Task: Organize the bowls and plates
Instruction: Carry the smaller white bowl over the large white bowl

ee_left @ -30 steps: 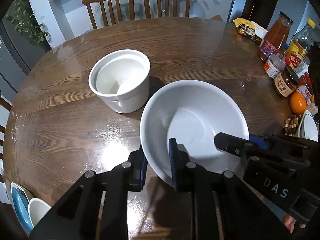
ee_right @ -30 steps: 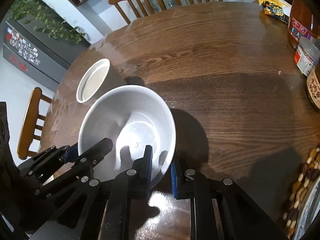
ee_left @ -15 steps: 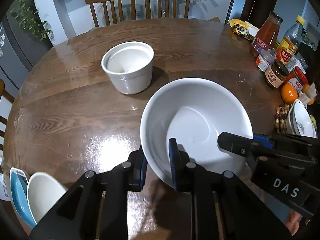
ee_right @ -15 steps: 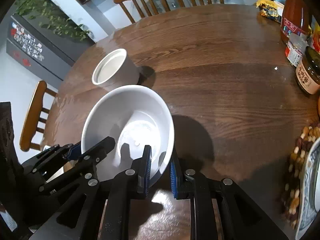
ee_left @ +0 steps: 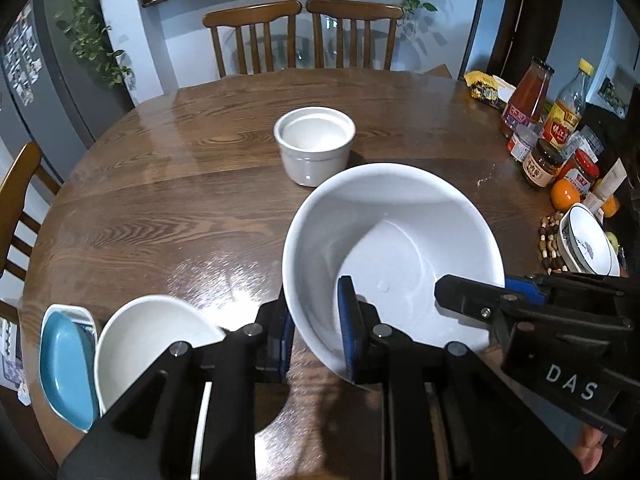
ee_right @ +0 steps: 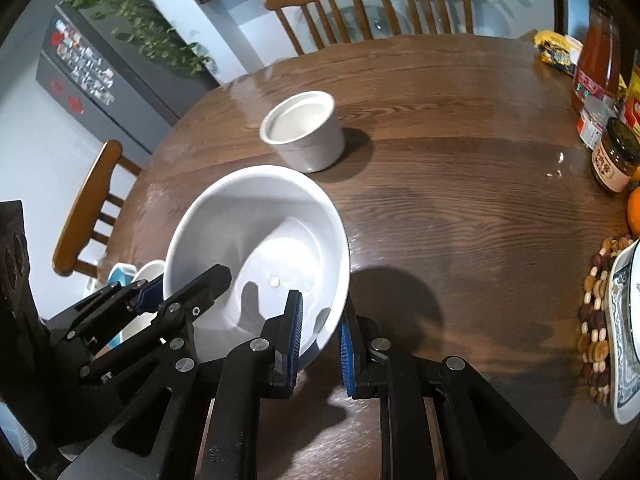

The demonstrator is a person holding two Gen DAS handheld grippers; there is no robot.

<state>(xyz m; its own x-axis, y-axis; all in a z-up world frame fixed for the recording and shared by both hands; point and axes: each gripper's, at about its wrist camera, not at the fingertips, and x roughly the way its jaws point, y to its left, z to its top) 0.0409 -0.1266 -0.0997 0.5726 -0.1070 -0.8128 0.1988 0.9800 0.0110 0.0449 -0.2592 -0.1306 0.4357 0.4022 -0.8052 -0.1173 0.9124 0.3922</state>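
Observation:
A large white bowl [ee_left: 396,248] [ee_right: 260,248] hangs above the wooden table [ee_left: 160,208] [ee_right: 460,208], held by both grippers. My left gripper [ee_left: 316,332] is shut on its near left rim. My right gripper [ee_right: 320,334] is shut on its near right rim, and shows in the left wrist view as a black arm [ee_left: 520,312]. A white straight-sided pot [ee_left: 314,144] [ee_right: 304,136] stands farther back on the table. A smaller white bowl [ee_left: 148,340] and a blue dish [ee_left: 64,364] sit at the near left edge.
Bottles and jars [ee_left: 548,132] [ee_right: 600,92], an orange [ee_left: 564,196] and a patterned bowl [ee_left: 584,244] on a beaded mat [ee_right: 596,332] crowd the right side. Wooden chairs [ee_left: 300,36] stand behind the table, another chair [ee_right: 88,208] at its left.
Both grippers have lifted the large bowl and drawn it back toward the near edge. The white pot now lies farther away, and the small bowl and blue dish have come more into view.

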